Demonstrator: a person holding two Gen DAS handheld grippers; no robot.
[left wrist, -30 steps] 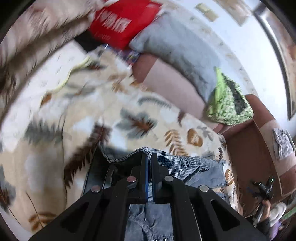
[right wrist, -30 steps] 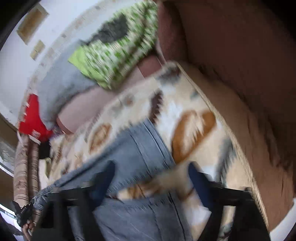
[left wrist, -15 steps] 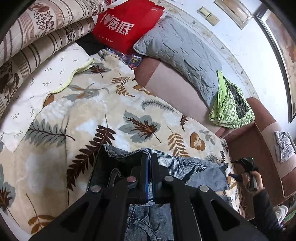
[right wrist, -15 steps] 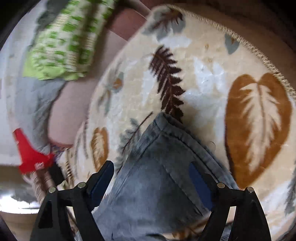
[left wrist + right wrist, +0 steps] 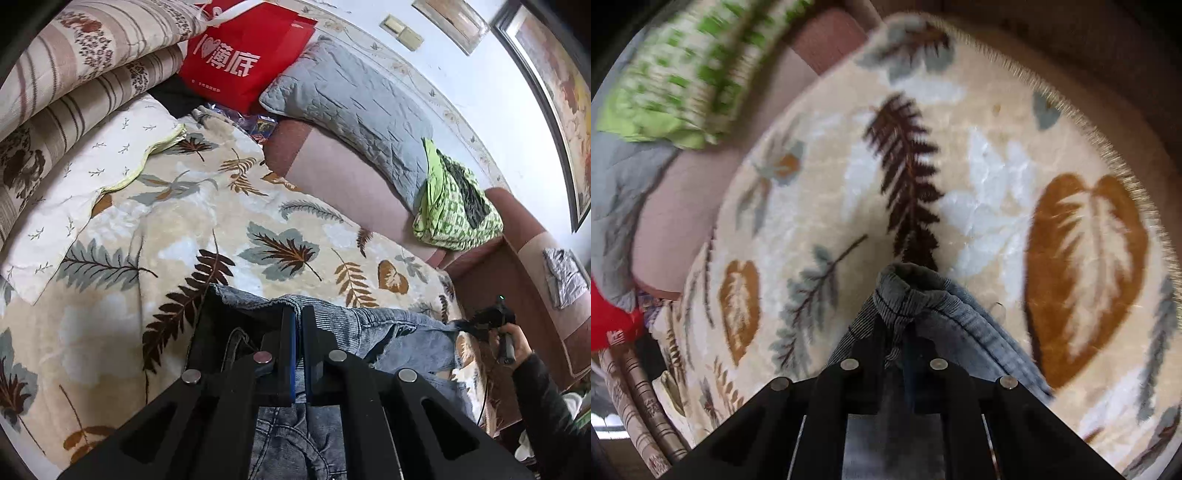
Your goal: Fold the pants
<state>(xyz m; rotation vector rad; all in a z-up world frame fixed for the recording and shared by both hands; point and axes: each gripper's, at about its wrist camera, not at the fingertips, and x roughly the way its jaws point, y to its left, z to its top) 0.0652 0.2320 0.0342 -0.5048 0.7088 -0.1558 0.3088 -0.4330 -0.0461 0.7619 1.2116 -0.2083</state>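
Observation:
Blue-grey denim pants (image 5: 388, 325) lie across a leaf-patterned blanket (image 5: 184, 206) on a sofa. My left gripper (image 5: 298, 317) is shut on the pants' ribbed waist edge, which stands up between the pads. At the right of the left wrist view, a person's hand (image 5: 517, 343) holds my right gripper (image 5: 476, 326) at the far end of the pant leg. In the right wrist view, the right gripper (image 5: 895, 328) is shut on the leg hem (image 5: 912, 291), which bunches up ahead of the fingertips on the blanket (image 5: 979, 184).
A red bag (image 5: 236, 62), a grey pillow (image 5: 351, 103) and a green checked cloth (image 5: 454, 206) rest along the sofa back. Striped quilts (image 5: 74, 74) and a white sheet (image 5: 74, 192) lie at the left. The blanket's fringed edge (image 5: 1108, 155) runs close beyond the hem.
My right gripper came down over the pant leg's end with jaws wide, then closed on the hem, bunching it. The left gripper stayed shut on the waist edge.

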